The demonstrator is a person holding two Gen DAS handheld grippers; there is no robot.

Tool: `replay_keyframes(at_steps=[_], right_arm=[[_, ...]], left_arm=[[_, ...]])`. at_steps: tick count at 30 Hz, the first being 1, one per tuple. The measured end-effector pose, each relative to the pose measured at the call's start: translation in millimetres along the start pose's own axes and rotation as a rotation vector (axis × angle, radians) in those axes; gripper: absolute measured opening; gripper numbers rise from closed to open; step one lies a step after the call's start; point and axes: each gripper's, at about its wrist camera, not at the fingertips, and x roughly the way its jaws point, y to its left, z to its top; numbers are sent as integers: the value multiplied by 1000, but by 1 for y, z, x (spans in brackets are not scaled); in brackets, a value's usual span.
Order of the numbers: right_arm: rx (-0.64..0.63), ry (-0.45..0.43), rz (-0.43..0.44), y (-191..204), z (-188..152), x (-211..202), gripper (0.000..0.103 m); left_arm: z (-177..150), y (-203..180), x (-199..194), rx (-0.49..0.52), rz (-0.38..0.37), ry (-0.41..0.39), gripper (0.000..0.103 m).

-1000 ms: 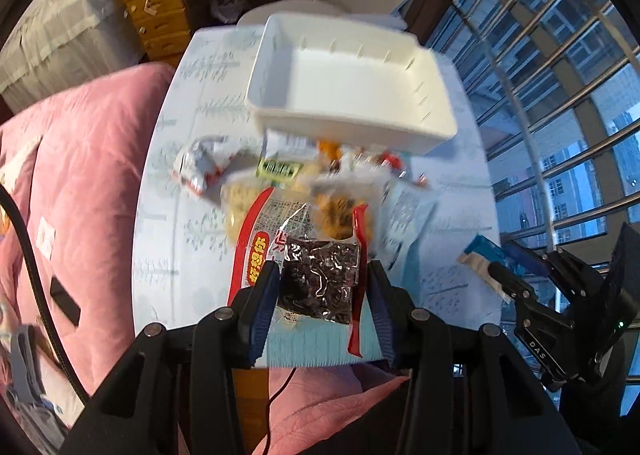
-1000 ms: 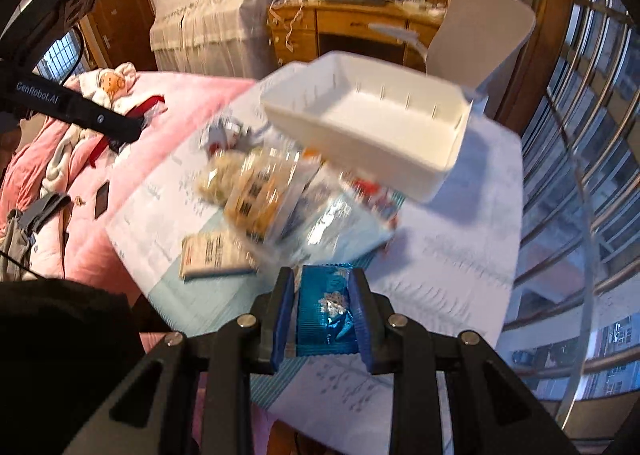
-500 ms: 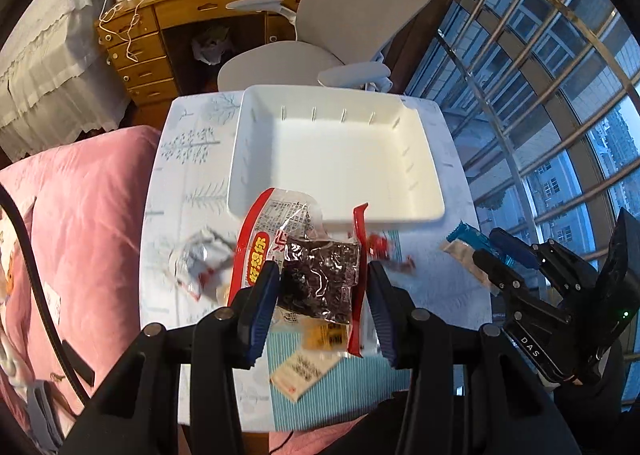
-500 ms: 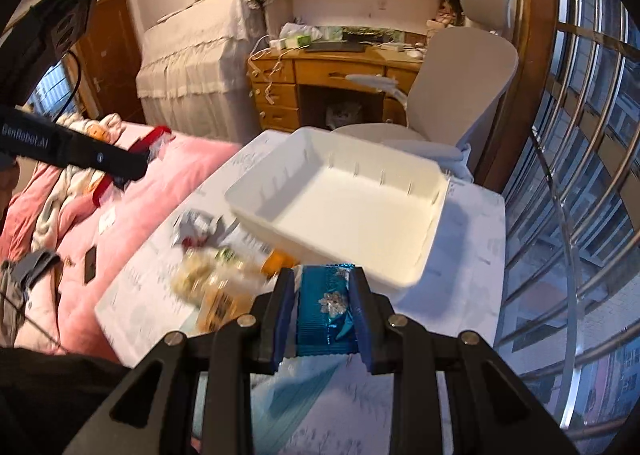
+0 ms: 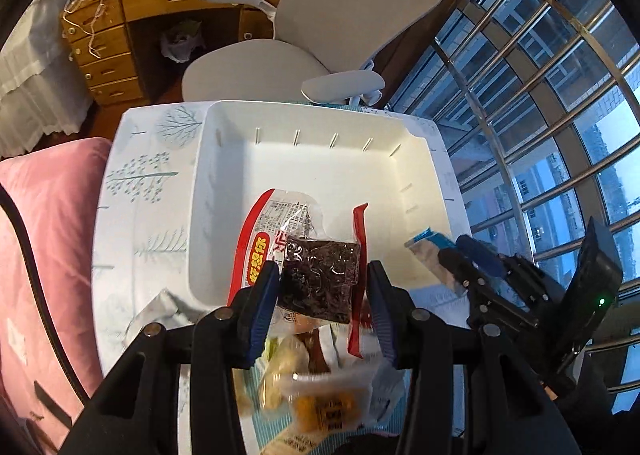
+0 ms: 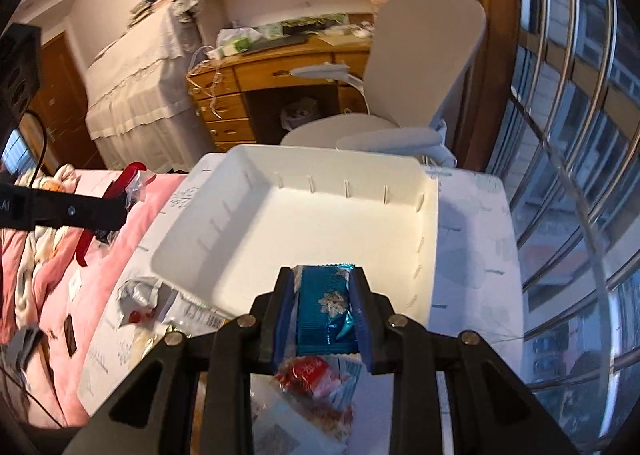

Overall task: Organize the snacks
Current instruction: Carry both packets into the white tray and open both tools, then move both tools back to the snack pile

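Red-edged clear packet (image 5: 276,251) with yellow Chinese lettering sits clamped in the left claw (image 5: 323,287); right claw (image 6: 323,315) grips a blue foil snack (image 6: 322,315). Both now hang over the white tray (image 5: 224,183), closer than a second ago

Daylight is coming in through the tall barred window (image 5: 560,103) on the right, giving both views a bluish cast there and warm tones elsewhere. The white plastic bin (image 6: 320,223) is showing soft inner shadows. Fisheye bending is curving the edges; nearby snack packets (image 5: 320,407) are blurring.
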Motion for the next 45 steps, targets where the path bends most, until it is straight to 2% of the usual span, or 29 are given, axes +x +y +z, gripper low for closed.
replay_keyframes(at_steps=[5, 6, 8, 9, 14, 20, 32, 45], right_arm=[[54, 33, -9, -8, -2, 20, 29], [65, 38, -16, -9, -3, 23, 29], [74, 53, -37, -12, -5, 27, 38], [77, 55, -41, -13, -6, 27, 41], [97, 57, -47, -16, -10, 22, 56], [118, 60, -44, -16, -14, 10, 61], [152, 4, -23, -9, -40, -48, 68], [161, -4, 29, 9, -111, -108, 73]], left_arm=[[12, 3, 23, -6, -25, 19, 44], [14, 2, 27, -8, -35, 24, 51], [15, 2, 29, -20, -47, 23, 66], [15, 2, 29, -23, -51, 21, 67], [10, -1, 30, -30, -44, 35, 68], [-9, -2, 15, -48, -37, 28, 68], [-79, -16, -48, -46, -32, -50, 68], [-176, -26, -96, -83, -23, -97, 70]])
